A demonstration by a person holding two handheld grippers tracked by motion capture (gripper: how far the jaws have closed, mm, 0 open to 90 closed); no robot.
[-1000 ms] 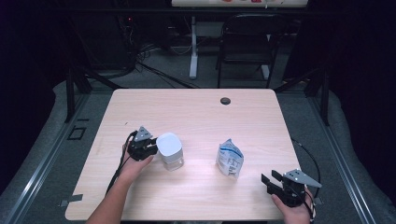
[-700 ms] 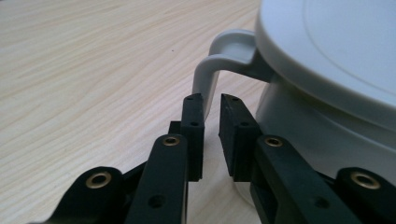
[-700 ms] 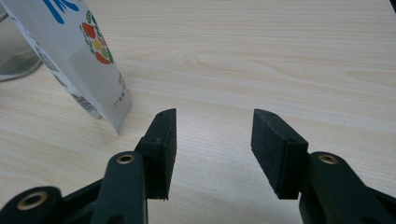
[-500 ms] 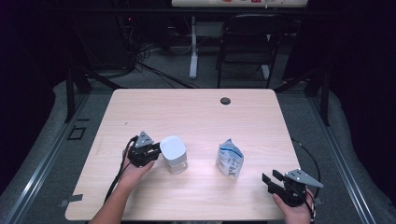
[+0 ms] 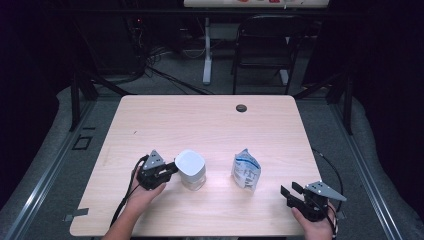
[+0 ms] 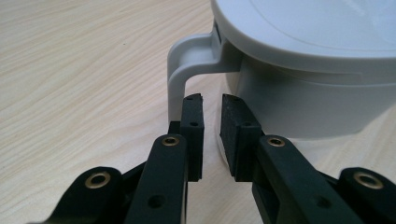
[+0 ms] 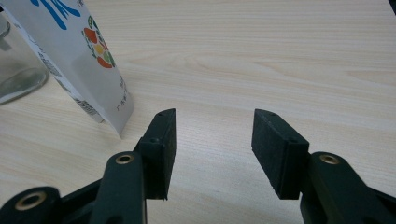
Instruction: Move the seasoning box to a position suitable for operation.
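Note:
A clear jar with a pale grey lid stands on the table's near left. A curved handle tab sticks out from the lid. My left gripper is right beside the jar. In the left gripper view its jaws stand a narrow gap apart just below that tab, with nothing between them. A white printed pouch stands upright to the right of the jar. My right gripper rests near the front right edge. It is open and empty, a little short of the pouch.
The wooden table has a small dark grommet near its far edge. A folding chair and cables are on the floor beyond. The jar's glass base appears behind the pouch in the right gripper view.
The jar and my left gripper have shifted together a little to the right and toward the front edge. The right gripper has hardly moved.

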